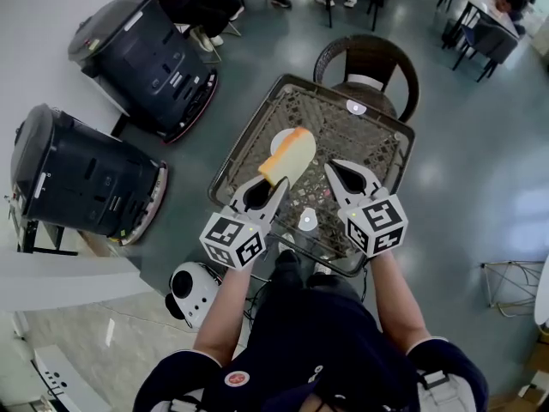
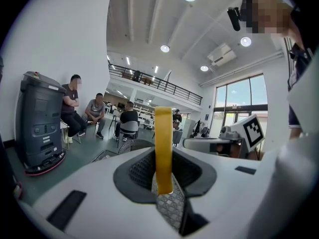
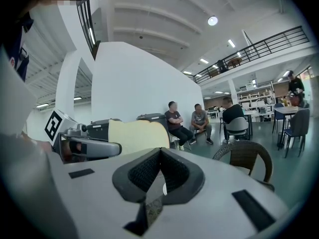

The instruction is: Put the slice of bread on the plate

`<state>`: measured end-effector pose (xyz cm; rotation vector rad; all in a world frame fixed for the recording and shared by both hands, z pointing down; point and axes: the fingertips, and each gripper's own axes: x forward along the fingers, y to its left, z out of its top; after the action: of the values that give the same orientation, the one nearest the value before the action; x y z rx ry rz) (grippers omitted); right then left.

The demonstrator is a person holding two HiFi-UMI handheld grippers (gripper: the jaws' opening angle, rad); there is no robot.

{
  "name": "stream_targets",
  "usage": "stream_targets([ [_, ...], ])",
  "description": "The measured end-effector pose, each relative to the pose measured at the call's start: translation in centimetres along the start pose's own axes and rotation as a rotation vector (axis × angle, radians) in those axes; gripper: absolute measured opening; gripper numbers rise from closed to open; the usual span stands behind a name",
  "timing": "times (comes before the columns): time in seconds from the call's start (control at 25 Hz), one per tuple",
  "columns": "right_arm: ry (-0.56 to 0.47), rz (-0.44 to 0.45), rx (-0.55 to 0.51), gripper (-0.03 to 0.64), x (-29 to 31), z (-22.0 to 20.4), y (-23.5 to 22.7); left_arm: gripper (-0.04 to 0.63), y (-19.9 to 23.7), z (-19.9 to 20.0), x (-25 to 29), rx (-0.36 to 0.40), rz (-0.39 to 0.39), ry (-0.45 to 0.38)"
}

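My left hand-held gripper pinches the slice of bread by one edge above the bench. My right hand-held gripper is beside it, closed and empty. The white plate peeks out beyond. The soft bread could sag or tear, landing off the rim.

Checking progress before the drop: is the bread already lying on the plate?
No, the slice of bread is clamped between the jaws of the left gripper, lifted off the plate.

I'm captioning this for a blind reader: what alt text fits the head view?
Seen from above, a person's left tongs clamp a slice of bread over a wicker table, partly hiding a white plate. The right tongs are shut and empty beside it.
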<state>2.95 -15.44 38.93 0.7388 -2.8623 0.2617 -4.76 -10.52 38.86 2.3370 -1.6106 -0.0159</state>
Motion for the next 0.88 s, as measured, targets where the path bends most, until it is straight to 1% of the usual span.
stream_targets([
  [0.2,0.009,-0.022,0.009,0.006,1.6,-0.1,-0.2,0.087,1.6,-0.2,0.6,-0.01,-0.024,0.012],
  [0.56,0.02,-0.046,0.015,0.006,3.4,0.2,-1.4,0.087,3.8,-0.2,2.1,-0.026,-0.038,0.028],
  [0.72,0.039,-0.053,0.026,0.006,4.4,-0.3,-1.9,0.087,5.4,-1.2,3.2,-0.047,-0.041,0.055],
  [0.88,0.067,-0.069,0.043,0.006,5.5,-1.5,-2.5,0.087,7.2,-3.6,4.9,-0.089,-0.049,0.106],
])
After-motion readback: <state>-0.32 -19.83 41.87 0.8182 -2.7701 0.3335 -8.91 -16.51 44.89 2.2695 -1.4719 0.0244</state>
